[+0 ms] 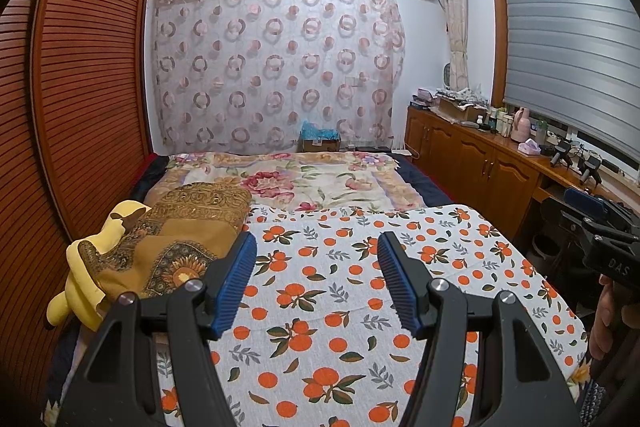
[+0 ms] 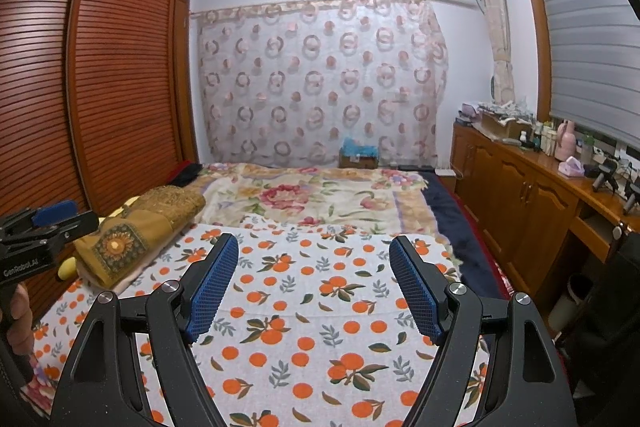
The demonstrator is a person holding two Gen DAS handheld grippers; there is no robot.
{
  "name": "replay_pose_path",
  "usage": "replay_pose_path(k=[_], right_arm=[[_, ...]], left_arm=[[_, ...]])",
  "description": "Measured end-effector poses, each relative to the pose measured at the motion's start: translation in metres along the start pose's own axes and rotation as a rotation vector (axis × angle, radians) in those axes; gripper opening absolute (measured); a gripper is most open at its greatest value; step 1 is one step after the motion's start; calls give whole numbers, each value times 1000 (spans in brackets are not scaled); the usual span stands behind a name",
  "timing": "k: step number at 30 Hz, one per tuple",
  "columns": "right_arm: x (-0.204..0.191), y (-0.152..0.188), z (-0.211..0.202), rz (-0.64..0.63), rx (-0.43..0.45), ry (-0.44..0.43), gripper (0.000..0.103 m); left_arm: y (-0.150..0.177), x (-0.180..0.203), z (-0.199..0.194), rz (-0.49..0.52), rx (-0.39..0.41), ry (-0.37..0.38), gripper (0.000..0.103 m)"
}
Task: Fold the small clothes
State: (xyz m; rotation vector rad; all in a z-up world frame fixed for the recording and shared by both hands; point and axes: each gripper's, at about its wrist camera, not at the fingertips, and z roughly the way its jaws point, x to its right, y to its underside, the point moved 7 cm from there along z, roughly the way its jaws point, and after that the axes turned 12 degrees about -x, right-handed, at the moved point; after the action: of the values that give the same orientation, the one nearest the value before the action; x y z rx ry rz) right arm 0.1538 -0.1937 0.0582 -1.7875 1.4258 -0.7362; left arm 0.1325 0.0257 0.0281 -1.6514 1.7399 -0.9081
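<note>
Above the near end of the bed, the left gripper [image 1: 316, 277] is held with its jaws spread wide apart and nothing between the blue ribbed pads [image 1: 236, 281]. The right gripper [image 2: 314, 281] is held alongside it at a similar height, its jaws likewise wide apart and gripping nothing. Each unit appears at the edge of the other's camera view, the right one at the far right of the left wrist view and the left one at the far left of the right wrist view, each held by a hand. Directly below both grippers lies a white cloth printed with oranges and leaves [image 1: 352, 299], spread flat over the near part of the bed; neither gripper touches it. A folded brown and gold patterned fabric stack [image 1: 188, 235] rests at the left edge of the bed, beside the orange-print cloth, with a yellow plush item [image 1: 80, 287] against its near left side. A floral blanket [image 1: 312, 183] covers the far part of the bed. Whether any of these fabrics is the garment to be folded cannot be determined. A louvred wooden wardrobe [image 1: 88, 75] stands left of the bed, and a wooden cabinet [image 1: 480, 163] runs along the right wall.
</note>
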Motion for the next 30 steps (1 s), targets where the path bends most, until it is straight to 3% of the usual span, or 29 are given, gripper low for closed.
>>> replay_pose_path(k=[30], right_arm=[[-1, 1, 1, 0, 1, 1, 80]], left_arm=[[1, 0, -3, -2, 3, -1, 63]])
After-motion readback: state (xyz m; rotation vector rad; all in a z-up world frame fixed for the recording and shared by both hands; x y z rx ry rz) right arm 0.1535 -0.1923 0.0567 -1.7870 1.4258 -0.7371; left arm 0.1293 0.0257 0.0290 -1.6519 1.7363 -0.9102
